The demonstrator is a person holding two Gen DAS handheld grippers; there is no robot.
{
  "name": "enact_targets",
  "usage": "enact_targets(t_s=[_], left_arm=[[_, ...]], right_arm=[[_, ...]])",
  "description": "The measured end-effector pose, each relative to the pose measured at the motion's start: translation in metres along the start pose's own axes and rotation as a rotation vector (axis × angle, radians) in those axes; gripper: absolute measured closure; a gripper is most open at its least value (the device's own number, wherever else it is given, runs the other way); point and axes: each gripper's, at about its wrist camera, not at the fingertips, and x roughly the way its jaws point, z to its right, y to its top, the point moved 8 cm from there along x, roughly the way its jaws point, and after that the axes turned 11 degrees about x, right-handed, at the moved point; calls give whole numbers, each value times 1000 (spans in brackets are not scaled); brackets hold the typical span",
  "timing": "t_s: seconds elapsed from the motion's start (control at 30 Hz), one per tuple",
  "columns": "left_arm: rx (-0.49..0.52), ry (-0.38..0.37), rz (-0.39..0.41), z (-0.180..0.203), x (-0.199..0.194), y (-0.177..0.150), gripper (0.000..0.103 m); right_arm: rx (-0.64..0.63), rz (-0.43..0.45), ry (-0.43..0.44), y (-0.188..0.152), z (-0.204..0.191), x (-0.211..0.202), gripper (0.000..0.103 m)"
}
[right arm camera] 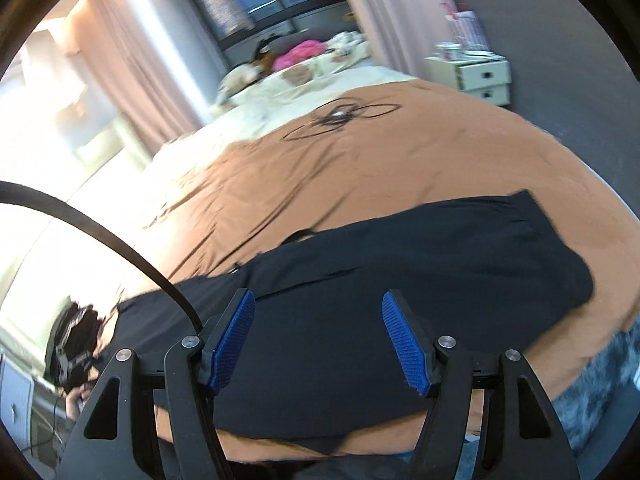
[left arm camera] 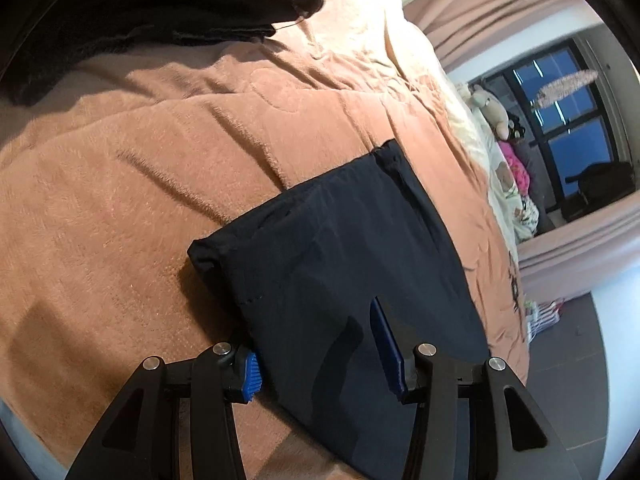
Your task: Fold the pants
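Left wrist view: left gripper (left arm camera: 320, 352) fingers spread over dark pants (left arm camera: 340, 248) (bed (left arm camera: 120, 200) below); right gripper (right arm camera: 320, 340) fingers spread, empty.

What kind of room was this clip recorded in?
A bedroom, most likely: dark pants lie on a bed with a brown blanket, a white nightstand stands beside it, and pink curtains frame the window.

Dark navy pants (left arm camera: 340, 248) on plain rust-brown blanket (left arm camera: 132, 184); blue-padded tongs (right arm camera: 318, 340)
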Motion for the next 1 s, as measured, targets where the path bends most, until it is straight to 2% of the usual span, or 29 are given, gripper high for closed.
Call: enact_targets(t_s=[0.17, 0.3, 0.33, 0.47, 0.53, 0.63, 0.77, 0.83, 0.87, 1.0], left_arm=[[-24, -31, 2, 1, -3, -3, 56], [-27, -50, -1, 3, -5, -8, 61], [-28, -51, 1, 3, -5, -9, 62], [-44, -51, -3, -2, -3, -8, 68], [-43, -47, -3, -3, -2, -6, 69], [-44, -34, -8, -4, -1, -5, 77], [-52, -57, -12, -2, -5, -3, 90], [-35, -55, -11, 1, -10, 0, 95], [-25, -57, -10, 3, -12, 1, 98], [-10, -70, 6, 10, -21, 8, 100]], right_arm=[[-45, -65, 18, -15, -31, 34, 38], [-65, -89, 19, -21, -39, 67, 39], [-67, -96, 20, -22, -43, 74, 44], [-86, -129, 5, -41, -59, 98, 51], [-95, -141, -2, -47, -66, 108, 58], [-118, -169, -22, -58, -79, 128, 69], [-140, -201, -38, -76, -91, 154, 70], [-163, -216, -66, -85, -94, 164, 81], [-167, -231, -61, -90, -95, 168, 82], [-190, -300, -68, -112, -97, 181, 91]])
